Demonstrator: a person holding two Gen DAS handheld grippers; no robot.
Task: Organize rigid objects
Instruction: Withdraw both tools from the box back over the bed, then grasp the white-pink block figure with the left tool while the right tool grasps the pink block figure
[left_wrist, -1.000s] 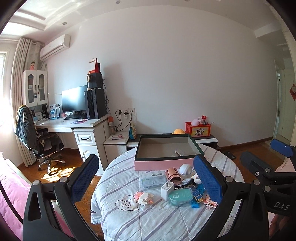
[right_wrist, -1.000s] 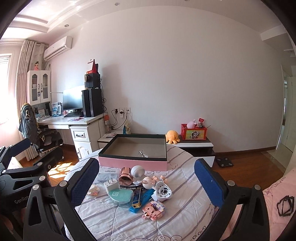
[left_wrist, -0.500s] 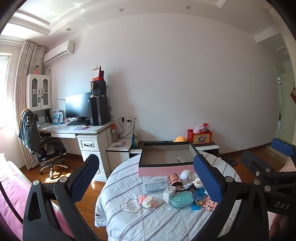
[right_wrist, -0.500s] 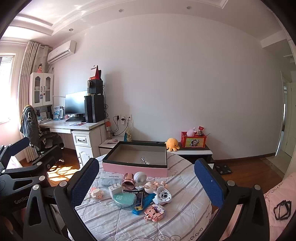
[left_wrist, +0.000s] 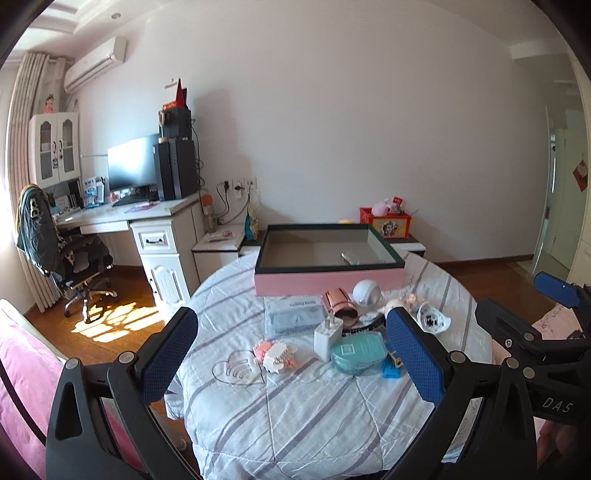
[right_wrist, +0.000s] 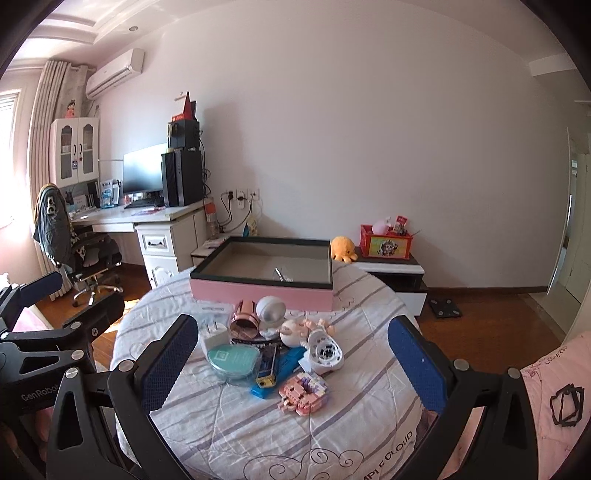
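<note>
Left wrist view: left gripper (left_wrist: 291, 350) gapes wide, empty, the clutter pile (left_wrist: 343, 332) dead ahead before the pink box (left_wrist: 328, 284). Right wrist view: right gripper (right_wrist: 290, 356) equally wide, pile (right_wrist: 273, 350) centered, looks slightly nearer this hand.

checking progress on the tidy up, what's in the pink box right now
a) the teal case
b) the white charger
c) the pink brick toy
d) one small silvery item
d: only one small silvery item lies inside the pink box; the teal case, white charger and pink brick toy are all on the table in front of it.
</note>
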